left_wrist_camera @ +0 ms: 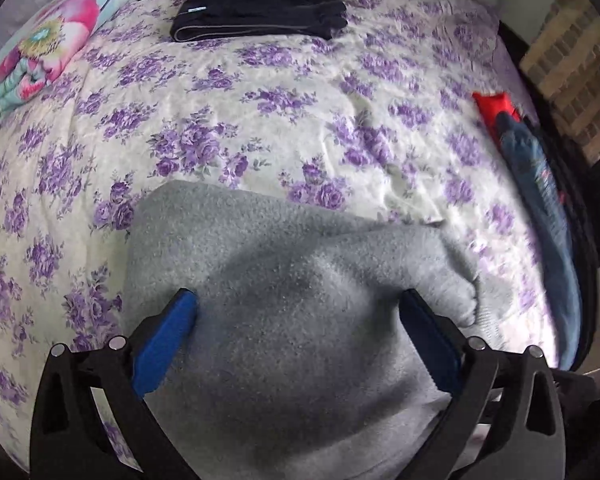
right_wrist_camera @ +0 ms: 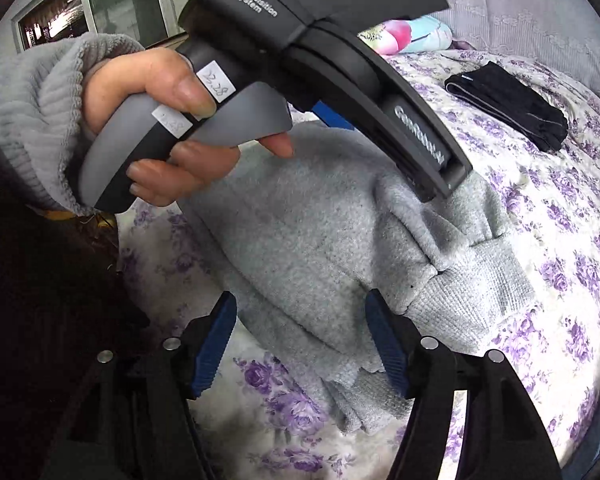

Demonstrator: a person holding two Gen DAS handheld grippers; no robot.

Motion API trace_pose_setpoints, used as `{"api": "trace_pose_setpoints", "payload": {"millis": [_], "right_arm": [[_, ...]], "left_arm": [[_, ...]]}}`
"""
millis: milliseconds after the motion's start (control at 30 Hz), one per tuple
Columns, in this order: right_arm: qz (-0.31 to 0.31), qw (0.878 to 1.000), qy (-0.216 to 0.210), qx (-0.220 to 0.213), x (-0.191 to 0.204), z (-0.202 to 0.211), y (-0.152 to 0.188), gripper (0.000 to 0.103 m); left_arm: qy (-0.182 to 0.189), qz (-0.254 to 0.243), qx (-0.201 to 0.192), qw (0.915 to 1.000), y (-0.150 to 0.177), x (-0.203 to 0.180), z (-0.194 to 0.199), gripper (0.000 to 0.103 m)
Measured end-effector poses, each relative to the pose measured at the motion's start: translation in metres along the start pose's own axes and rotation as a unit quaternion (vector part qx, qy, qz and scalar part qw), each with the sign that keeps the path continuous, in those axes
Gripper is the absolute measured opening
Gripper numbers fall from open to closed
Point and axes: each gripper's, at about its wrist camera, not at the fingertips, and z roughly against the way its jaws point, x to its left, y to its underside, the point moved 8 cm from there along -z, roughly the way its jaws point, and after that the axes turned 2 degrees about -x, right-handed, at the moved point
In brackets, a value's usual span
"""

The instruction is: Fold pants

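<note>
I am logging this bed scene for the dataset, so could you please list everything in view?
grey pants: one, grey fleece, bunched on the bedspread under both tongs
black folded garment: one, black with a grey edge, at the far side of the bed
bedspread: one, cream with purple flowers, covering the bed
floral pillow: one, turquoise and pink, far corner
red item: one, red, at the bed's edge
blue garment: one, dark blue, along that same edge
window: one, behind the hand
left tongs: open over the pants
right tongs: open, pants between the fingers
left hand: one, grey ribbed sleeve, gripping the left tongs' handle
</note>
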Motion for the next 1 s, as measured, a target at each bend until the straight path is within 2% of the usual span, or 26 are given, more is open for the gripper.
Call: {"api": "trace_pose_setpoints", "payload": {"millis": [100, 167, 233, 367, 433, 467, 533, 633, 833, 900, 1000], "right_arm": [[-0.036, 0.998, 0.014, -0.057, -0.016, 0.033, -0.013, 0.066], [-0.085, 0.993, 0.016, -0.080, -0.035, 0.048, -0.019, 0.067], [-0.119, 0.989, 0.031, -0.084, -0.053, 0.049, -0.019, 0.067], [-0.136, 0.988, 0.055, -0.057, -0.068, 0.031, -0.010, 0.067], [-0.147, 0.988, 0.039, -0.029, -0.067, 0.017, 0.001, 0.067], [-0.140, 0.989, 0.046, -0.011, -0.070, 0.008, 0.007, 0.067], [-0.109, 0.992, 0.058, 0.007, -0.067, -0.006, 0.017, 0.069], [-0.121, 0.992, 0.044, -0.003, -0.069, -0.007, 0.017, 0.070], [-0.115, 0.993, 0.020, -0.026, -0.073, 0.016, 0.004, 0.076], [-0.148, 0.987, 0.008, -0.057, -0.086, 0.033, 0.002, 0.080], [-0.241, 0.967, -0.039, -0.067, -0.115, 0.042, 0.011, 0.082]], "left_arm": [[0.043, 0.063, -0.027, 0.9968, -0.003, 0.017, 0.030, 0.098], [0.045, 0.082, -0.041, 0.9948, 0.006, 0.031, 0.045, 0.098], [0.039, 0.087, -0.046, 0.9944, 0.022, 0.041, 0.052, 0.098], [0.027, 0.094, -0.014, 0.9951, 0.068, 0.054, 0.042, 0.098], [0.018, 0.096, 0.010, 0.9952, 0.088, 0.059, 0.032, 0.098], [0.015, 0.095, 0.023, 0.9951, 0.096, 0.062, 0.026, 0.099], [0.048, 0.121, 0.043, 0.9906, 0.106, 0.066, 0.014, 0.099], [0.077, 0.151, 0.050, 0.9843, 0.113, 0.071, 0.008, 0.099], [0.042, 0.151, 0.029, 0.9872, 0.111, 0.070, 0.021, 0.099], [0.034, 0.155, 0.027, 0.9870, 0.109, 0.072, 0.027, 0.098], [0.021, 0.168, 0.030, 0.9850, 0.107, 0.079, 0.033, 0.098]]}}
